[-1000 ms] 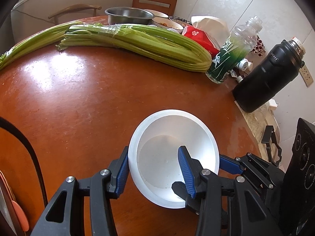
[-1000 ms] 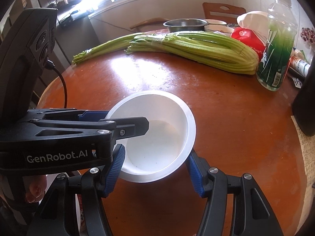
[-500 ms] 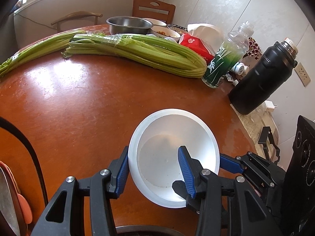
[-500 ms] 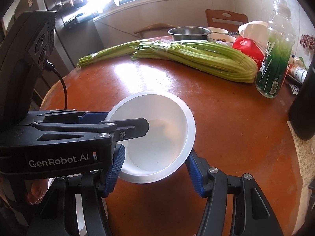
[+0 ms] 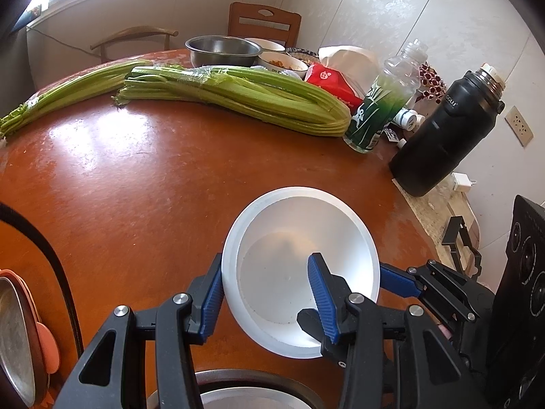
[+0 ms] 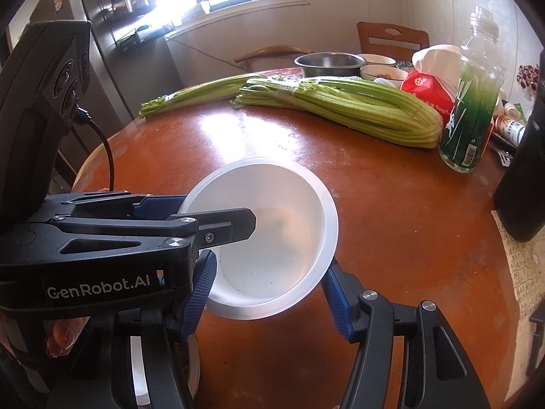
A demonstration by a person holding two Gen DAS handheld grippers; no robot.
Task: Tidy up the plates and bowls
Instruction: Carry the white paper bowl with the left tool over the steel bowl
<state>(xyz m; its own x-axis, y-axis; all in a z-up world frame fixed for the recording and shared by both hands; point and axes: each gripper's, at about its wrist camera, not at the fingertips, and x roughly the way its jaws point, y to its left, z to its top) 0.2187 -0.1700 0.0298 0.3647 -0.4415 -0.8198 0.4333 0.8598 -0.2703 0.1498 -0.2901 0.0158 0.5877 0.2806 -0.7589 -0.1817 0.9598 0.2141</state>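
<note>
A white bowl (image 5: 299,218) hangs tilted a little above the brown round table (image 5: 136,187), held by both grippers. My left gripper (image 5: 265,293) is shut on its near-left wall, with one blue pad outside and the other inside the bowl. My right gripper (image 6: 269,293) is shut across the lower body of the white bowl (image 6: 282,245), a pad pressed on each side from outside. A finger of the right gripper (image 5: 395,279) shows at the bowl's right in the left wrist view. The left gripper's inner finger (image 6: 235,223) reaches over the rim in the right wrist view.
Under the grippers sit a metal bowl (image 5: 255,388) and, at the left, a metal plate on orange plates (image 5: 20,341). Farther back lie celery bunches (image 5: 238,95), a steel bowl (image 5: 221,49), a green bottle (image 5: 381,109), a black flask (image 5: 439,133) and a red tissue pack (image 5: 333,81).
Both grippers have risen a little with the white bowl still in them. The table has dropped away below, and a metal bowl's rim has come into view at the bottom of the left wrist view.
</note>
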